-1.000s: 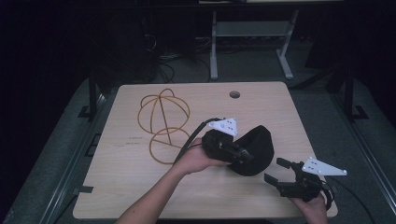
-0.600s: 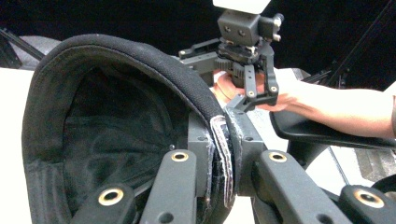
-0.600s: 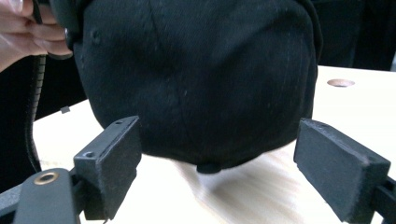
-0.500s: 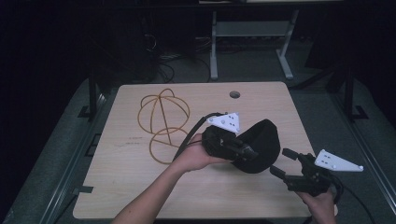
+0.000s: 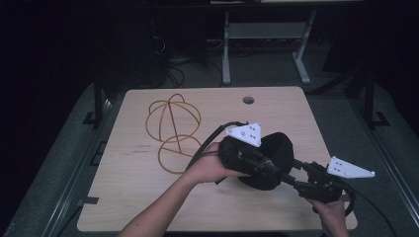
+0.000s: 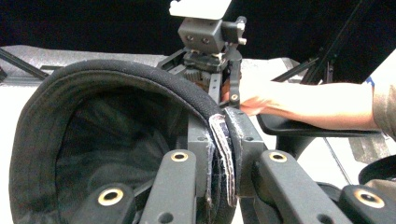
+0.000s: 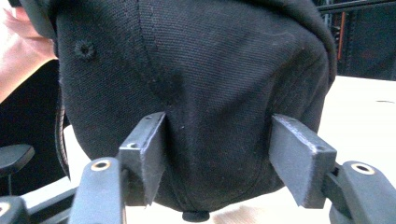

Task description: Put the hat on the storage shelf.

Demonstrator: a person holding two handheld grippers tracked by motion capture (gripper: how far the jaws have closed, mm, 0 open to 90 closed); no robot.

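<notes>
Dim room, wooden table. My left gripper is clamped on the black cap rim, lower centre, steadying it; my right gripper has been closing (crown between pads, contact uncertain).

A: Where does the high view sit?
B: Above the person's side, looking forward and down over the whole table.
A: And the gripper views?
B: Each looks along its own jaws, very close to the black cap. All three share that cap; the left gripper view also faces the right gripper.
</notes>
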